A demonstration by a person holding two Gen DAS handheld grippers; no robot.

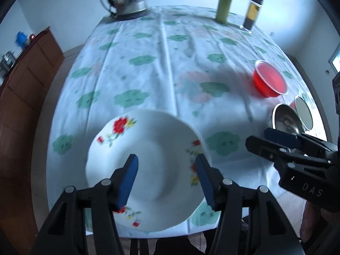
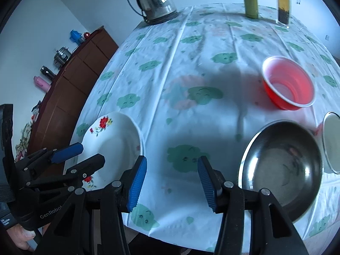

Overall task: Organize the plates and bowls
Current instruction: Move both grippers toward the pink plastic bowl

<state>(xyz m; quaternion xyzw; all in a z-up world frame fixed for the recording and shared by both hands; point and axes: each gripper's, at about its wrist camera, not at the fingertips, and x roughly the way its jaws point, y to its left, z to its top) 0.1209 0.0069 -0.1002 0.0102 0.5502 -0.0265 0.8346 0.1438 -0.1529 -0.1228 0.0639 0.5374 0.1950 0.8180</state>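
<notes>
White china with red flowers, the plate is lying flat on the counter at its near left corner, directly under the left gripper. That gripper's jaws are standing apart with nothing pressed between the blue pads; the plate is showing through the gap, the pads appear to be hovering above it rather than touching, though the blur is making that hard to settle. The steel bowl is sitting at the near right edge, just to the right of the right gripper, whose jaws are likewise standing open over bare cloth with nothing between them. Beyond the steel bowl the red bowl is resting upright, and a pale round dish is showing at the far right, touching or nearly touching the steel bowl's rim. So each hand is nearest its own piece: the left to the plate, the right to the bowls. A round plate has no long axis, so I judge the approach is turning on catching its near rim edge-on.
</notes>
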